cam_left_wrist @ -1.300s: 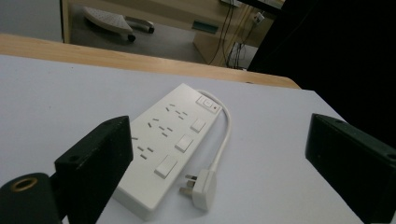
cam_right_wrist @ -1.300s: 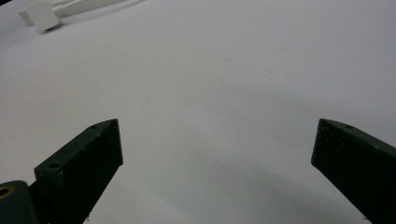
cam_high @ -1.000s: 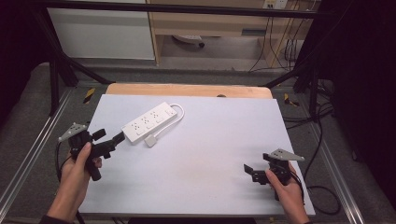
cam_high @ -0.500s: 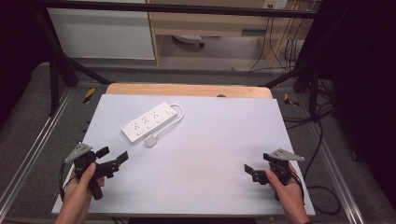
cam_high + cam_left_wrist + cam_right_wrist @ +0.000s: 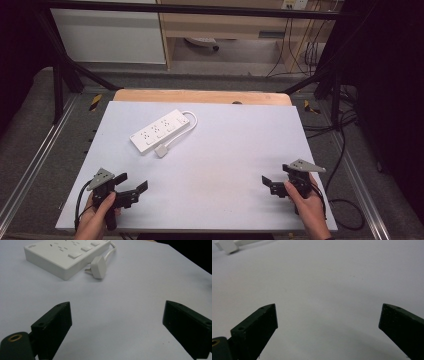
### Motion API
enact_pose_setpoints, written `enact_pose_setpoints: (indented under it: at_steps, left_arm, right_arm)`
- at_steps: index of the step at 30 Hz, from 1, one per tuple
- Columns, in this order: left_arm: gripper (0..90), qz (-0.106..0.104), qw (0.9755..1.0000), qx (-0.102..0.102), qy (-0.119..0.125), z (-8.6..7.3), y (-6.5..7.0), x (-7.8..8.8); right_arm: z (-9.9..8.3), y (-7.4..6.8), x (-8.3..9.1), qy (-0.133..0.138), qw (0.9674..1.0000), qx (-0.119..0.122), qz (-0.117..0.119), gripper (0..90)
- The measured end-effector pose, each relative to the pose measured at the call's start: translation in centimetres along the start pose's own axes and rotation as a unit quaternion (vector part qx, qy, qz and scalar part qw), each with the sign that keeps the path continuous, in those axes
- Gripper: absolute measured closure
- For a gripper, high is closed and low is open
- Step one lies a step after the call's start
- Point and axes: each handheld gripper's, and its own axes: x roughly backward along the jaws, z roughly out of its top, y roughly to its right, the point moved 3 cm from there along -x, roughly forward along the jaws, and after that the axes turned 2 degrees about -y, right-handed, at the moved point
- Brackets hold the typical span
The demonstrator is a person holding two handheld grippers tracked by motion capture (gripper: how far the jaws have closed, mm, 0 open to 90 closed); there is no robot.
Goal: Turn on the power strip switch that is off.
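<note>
in the high view the white power strip (image 5: pixel 160 131) is lying at the table's (image 5: pixel 225 150) far left, its plug (image 5: pixel 161 151) just beside it, while the left gripper (image 5: pixel 134 186) and right gripper (image 5: pixel 267 182) are hovering at the near corners, well apart from it. in the left gripper view the jaws are gaping wide on nothing, facing the power strip (image 5: pixel 65 255) and plug (image 5: pixel 98 263). in the right gripper view the jaws are standing wide over bare tabletop.
</note>
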Motion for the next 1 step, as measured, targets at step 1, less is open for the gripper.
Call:
enact_pose_setpoints:
  at_steps: [1]
  left_arm:
    - [8.6, 0.003, 1.0, 0.001, -0.001, -0.01, -0.14, 0.0]
  right_arm:
    - [-0.08, 0.13, -0.14, -0.004, 1.0, 0.003, -0.005, 2.5]
